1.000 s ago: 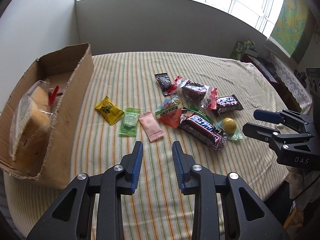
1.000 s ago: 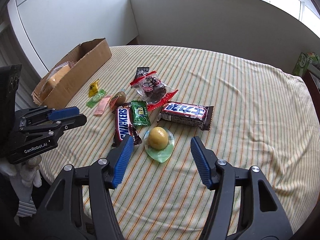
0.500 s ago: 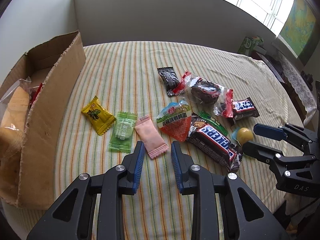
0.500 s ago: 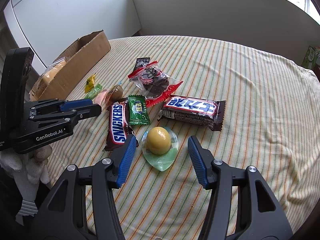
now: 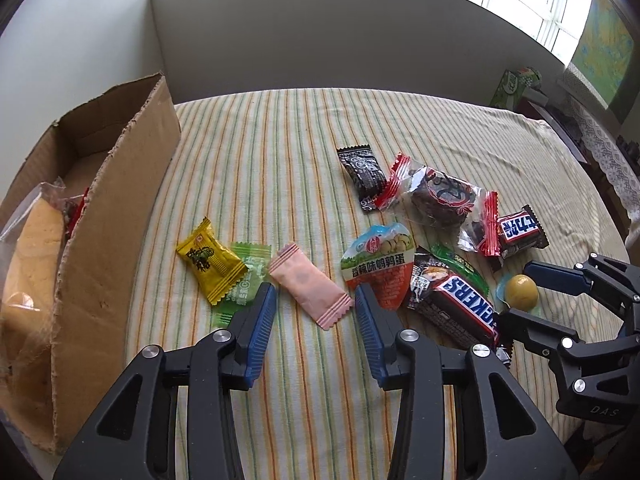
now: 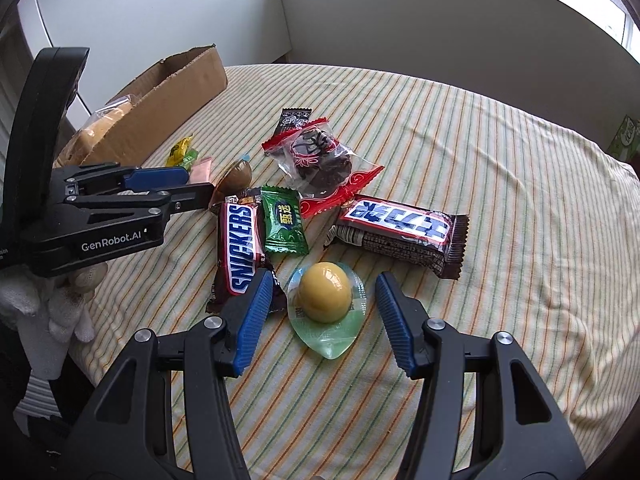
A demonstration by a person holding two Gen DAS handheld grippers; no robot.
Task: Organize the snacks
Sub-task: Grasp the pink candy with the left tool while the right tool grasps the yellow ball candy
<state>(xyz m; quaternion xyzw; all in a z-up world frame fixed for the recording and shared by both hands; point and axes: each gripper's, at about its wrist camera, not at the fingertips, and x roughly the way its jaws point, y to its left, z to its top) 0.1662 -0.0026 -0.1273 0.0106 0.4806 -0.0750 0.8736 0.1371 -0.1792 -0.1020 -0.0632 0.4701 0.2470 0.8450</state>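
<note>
Snacks lie scattered on a striped tablecloth (image 5: 280, 140). My left gripper (image 5: 315, 300) hovers low over a pink candy (image 5: 308, 290). Its jaws are opening, the candy lies between the tips, and the pads do not press on it. My right gripper (image 6: 323, 280) stands open around a yellow ball in a green jelly cup (image 6: 325, 298), with gaps on both sides. A Snickers bar (image 6: 240, 248) touches the right gripper's left finger. A cardboard box (image 5: 116, 220) at the left holds a wrapped bread (image 5: 32, 260).
A yellow candy (image 5: 210, 266) and a pale green candy (image 5: 248, 276) lie left of the pink one, and an egg pack (image 5: 380, 268) right of it. A second chocolate bar (image 6: 400, 232), a green candy (image 6: 284, 224), a clear red-edged pack (image 6: 320, 160) and a black candy (image 6: 294, 118) lie beyond. The table's edge is close below both grippers.
The left gripper has come forward and down onto the pink candy, and its jaws have widened. The right gripper has sunk closer around the yellow jelly cup.
</note>
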